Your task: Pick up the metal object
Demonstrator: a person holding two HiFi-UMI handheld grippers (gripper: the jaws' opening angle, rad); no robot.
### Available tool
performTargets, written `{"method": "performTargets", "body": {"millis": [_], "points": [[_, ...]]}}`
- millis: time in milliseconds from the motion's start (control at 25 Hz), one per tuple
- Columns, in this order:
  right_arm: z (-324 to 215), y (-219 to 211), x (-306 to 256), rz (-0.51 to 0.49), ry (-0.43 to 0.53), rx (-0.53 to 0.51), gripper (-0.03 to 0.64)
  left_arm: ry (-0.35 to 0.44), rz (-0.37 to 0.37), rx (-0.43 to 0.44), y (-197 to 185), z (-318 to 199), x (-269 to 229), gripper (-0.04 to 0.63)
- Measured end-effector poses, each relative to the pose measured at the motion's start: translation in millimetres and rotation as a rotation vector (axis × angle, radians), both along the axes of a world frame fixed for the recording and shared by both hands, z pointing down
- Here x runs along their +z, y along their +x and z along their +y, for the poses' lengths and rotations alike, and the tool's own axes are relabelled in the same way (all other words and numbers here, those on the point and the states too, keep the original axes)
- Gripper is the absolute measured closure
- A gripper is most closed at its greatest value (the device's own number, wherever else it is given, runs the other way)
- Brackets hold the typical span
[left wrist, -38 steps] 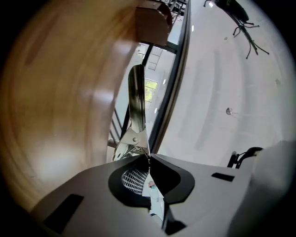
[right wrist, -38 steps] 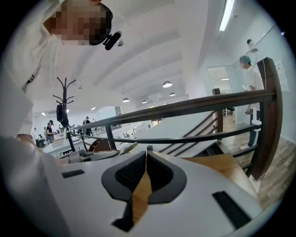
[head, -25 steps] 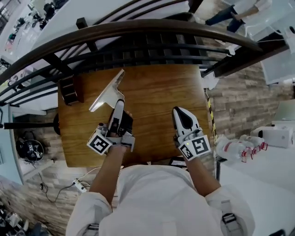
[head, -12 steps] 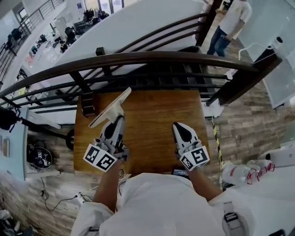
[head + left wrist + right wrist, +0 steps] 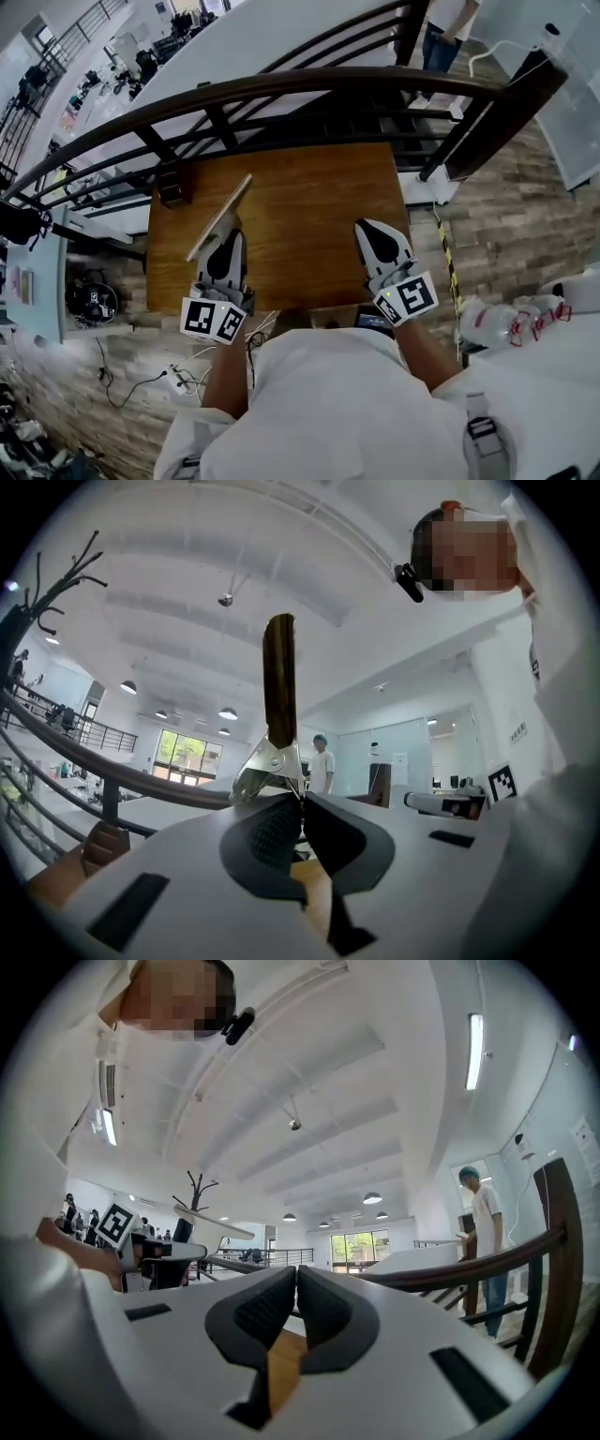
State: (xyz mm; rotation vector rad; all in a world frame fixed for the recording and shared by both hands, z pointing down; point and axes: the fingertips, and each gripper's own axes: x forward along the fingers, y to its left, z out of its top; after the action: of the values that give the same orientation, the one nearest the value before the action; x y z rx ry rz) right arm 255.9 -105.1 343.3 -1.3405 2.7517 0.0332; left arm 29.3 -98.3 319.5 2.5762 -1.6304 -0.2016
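The metal object [image 5: 221,217] is a flat tool with a shiny blade and a brown handle [image 5: 279,677]. My left gripper [image 5: 229,236] is shut on its metal end [image 5: 270,763] and holds it above the left side of the wooden table [image 5: 309,197]; the handle points away from me. In the head view the tool shows nearly edge-on. My right gripper [image 5: 369,229] hovers over the table's right side, its jaws [image 5: 295,1277] together with nothing between them.
A dark curved railing [image 5: 281,86] runs along the table's far edge. A small dark block [image 5: 172,195] sits at the far left corner. Cables and a power strip [image 5: 173,380] lie on the floor at left, a plastic bottle [image 5: 492,323] at right. A person [image 5: 441,37] stands beyond the railing.
The left gripper has raised the tool and turned it, so its broad blade now shows edge-on. The right gripper has barely moved. The head camera has shifted.
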Motion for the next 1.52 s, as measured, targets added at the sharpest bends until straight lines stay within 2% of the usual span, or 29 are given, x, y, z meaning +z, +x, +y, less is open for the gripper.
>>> {"method": "performTargets", "body": {"millis": [120, 320, 600, 800, 960, 1120, 1520], "points": [[22, 23, 6, 0.017, 0.011, -0.006, 0.591, -0.033, -0.028, -0.033, 19, 29, 20, 0.576], [42, 64, 25, 0.002, -0.035, 0.021, 0.591, -0.068, -0.072, -0.092, 36, 62, 47, 0.575], [61, 88, 44, -0.029, -0.087, 0.024, 0.592, -0.101, -0.113, -0.057, 67, 81, 59, 0.576], [79, 95, 43, -0.04, -0.074, 0.027, 0.592, -0.094, -0.096, 0.006, 88, 89, 51, 0.575], [89, 96, 50, -0.06, -0.1, 0.037, 0.592, -0.075, -0.075, 0.034, 93, 92, 46, 0.577], [99, 92, 55, -0.055, -0.129, 0.028, 0.592, -0.091, -0.047, 0.044, 94, 98, 50, 0.577], [98, 75, 54, -0.017, -0.114, -0.044, 0.592, -0.073, -0.001, 0.053, 98, 93, 46, 0.578]]}}
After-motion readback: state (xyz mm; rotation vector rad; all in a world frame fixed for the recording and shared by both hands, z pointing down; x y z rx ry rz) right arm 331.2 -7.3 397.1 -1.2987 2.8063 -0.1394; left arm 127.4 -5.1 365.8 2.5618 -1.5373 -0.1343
